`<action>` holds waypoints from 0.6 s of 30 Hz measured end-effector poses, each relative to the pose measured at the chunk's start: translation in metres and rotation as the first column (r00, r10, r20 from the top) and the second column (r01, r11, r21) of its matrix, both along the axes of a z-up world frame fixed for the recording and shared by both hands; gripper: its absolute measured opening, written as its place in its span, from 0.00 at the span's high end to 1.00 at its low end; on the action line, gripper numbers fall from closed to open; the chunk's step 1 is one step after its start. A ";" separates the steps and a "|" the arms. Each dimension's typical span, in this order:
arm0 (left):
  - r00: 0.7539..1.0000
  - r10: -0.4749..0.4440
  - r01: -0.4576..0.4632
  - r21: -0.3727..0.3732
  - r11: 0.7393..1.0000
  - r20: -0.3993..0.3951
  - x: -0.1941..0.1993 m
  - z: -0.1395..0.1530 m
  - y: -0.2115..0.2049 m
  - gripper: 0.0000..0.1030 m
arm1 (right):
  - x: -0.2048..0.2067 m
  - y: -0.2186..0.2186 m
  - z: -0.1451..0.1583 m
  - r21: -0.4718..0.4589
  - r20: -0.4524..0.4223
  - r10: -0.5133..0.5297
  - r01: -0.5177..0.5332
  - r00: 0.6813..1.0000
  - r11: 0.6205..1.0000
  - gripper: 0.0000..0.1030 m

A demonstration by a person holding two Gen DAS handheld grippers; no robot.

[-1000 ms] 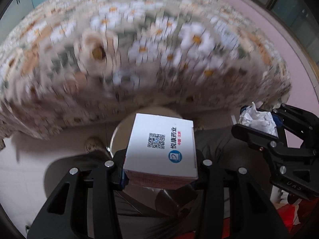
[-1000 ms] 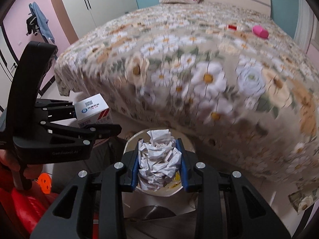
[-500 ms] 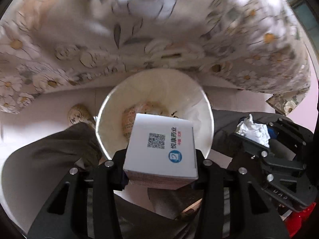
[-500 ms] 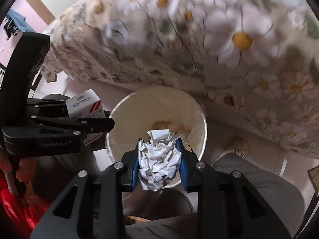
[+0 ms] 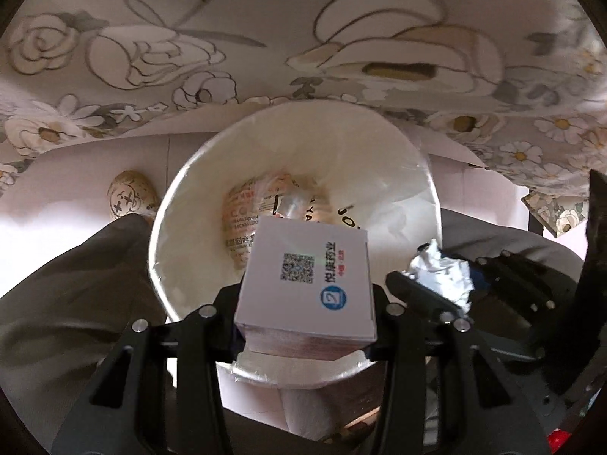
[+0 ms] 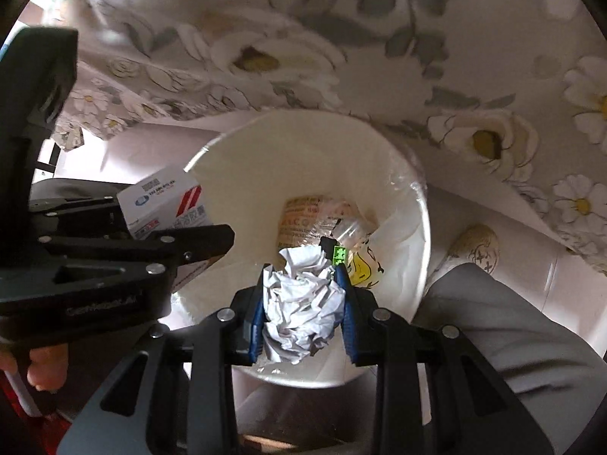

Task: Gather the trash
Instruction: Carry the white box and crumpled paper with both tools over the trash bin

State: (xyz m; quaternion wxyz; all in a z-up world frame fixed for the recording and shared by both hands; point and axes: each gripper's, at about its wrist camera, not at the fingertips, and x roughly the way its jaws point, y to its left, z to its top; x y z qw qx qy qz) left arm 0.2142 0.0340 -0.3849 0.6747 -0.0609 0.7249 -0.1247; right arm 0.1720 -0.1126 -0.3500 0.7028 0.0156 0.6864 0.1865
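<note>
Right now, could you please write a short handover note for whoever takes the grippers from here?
Left gripper: shut on the white medicine box, held over the mouth of the white lined trash bin.
Right gripper: shut on the crumpled white paper, also over the bin opening.
The bin stands on the floor by the floral bedspread and already holds a printed plastic wrapper.
Done: both pieces picked up and brought above the bin.
Left: open both grippers to drop box and paper in, then look for any other trash.
</note>
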 end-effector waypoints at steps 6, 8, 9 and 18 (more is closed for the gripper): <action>0.999 -0.001 0.002 0.024 1.000 -0.051 0.004 -0.024 -0.004 0.56 | 0.008 -0.001 -0.025 -0.025 -0.058 -0.019 0.017 0.998 1.000 0.66; 0.997 0.002 -0.001 0.023 1.000 -0.073 0.007 -0.031 -0.009 0.56 | 0.009 0.001 -0.034 -0.027 -0.082 -0.015 0.013 0.997 1.000 0.66; 0.997 0.006 -0.004 0.025 1.000 -0.080 0.007 -0.034 -0.010 0.56 | 0.009 0.002 -0.035 -0.029 -0.084 -0.011 0.009 0.996 1.000 0.66; 0.987 0.040 -0.033 0.042 0.999 -0.157 0.017 -0.062 -0.013 0.56 | 0.017 0.014 -0.061 -0.050 -0.135 0.007 -0.014 0.991 0.999 0.66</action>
